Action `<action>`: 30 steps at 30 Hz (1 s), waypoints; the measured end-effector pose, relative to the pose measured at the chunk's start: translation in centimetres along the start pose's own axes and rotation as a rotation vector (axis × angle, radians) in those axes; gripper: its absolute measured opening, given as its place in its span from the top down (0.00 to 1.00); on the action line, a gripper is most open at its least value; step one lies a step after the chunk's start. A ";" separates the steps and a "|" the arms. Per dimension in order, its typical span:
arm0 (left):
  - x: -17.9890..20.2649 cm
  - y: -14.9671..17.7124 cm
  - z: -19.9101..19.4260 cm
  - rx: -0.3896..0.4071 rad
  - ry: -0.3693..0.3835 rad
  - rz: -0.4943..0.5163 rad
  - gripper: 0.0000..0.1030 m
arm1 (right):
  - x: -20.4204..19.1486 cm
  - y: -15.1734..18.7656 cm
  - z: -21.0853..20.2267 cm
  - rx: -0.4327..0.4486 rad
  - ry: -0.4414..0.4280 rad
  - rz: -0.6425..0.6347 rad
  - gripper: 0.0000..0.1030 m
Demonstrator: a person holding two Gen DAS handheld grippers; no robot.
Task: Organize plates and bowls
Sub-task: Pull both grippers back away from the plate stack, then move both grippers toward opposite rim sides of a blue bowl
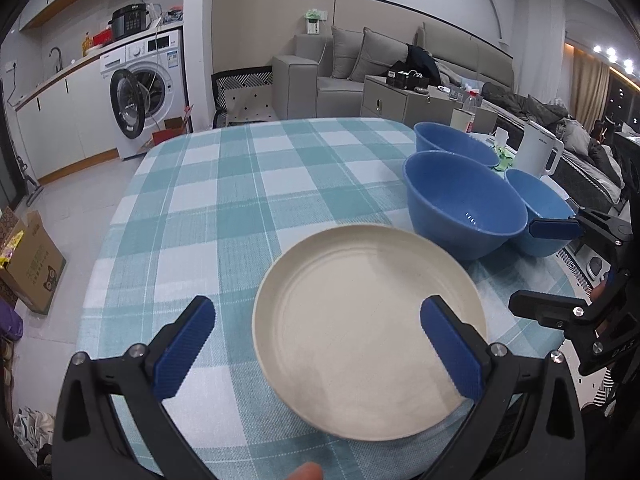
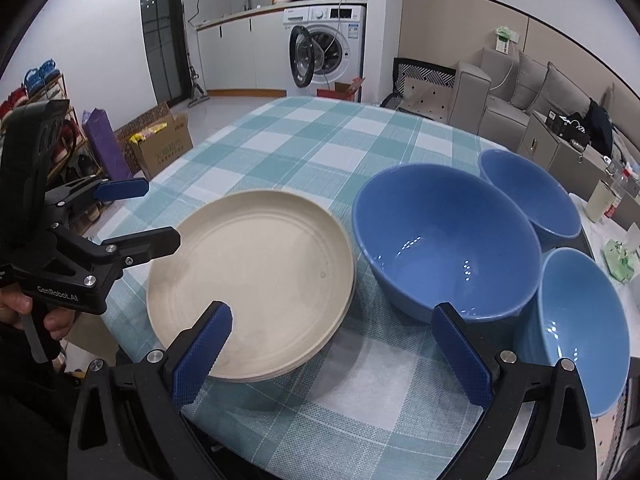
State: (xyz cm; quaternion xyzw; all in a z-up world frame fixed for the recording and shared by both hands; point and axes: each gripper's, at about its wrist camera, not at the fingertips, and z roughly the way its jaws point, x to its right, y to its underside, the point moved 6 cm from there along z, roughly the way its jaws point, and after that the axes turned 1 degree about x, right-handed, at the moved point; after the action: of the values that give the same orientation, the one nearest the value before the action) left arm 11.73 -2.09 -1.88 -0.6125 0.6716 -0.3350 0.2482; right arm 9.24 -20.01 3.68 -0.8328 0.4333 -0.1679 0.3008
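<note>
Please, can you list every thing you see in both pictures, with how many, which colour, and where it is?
plates: a stack, exact count unclear, cream, on the table, left of the bowls.
bowls: three, blue; large one mid-table, small ones behind and right of it.
tablecloth: one, teal and white check, covering the table.
kettle: one, white, far right of the table.
washing machine: one, white, door open, by the kitchen counter.
sofa: one, grey, behind the table.
cardboard box: one, brown, on the floor.
left gripper: fingers open, blue pads, over the plates.
right gripper: fingers open, before the large bowl.
</note>
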 end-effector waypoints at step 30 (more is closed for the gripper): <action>8.6 -9.8 0.6 0.101 0.069 0.116 0.00 | 13.7 -0.4 -11.1 0.223 0.122 0.286 0.01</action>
State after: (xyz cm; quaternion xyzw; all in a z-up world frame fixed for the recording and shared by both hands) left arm 17.55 -10.94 5.74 -0.5475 0.6962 -0.3744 0.2746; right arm 11.22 -35.07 12.67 -0.7125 0.5433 -0.2208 0.3853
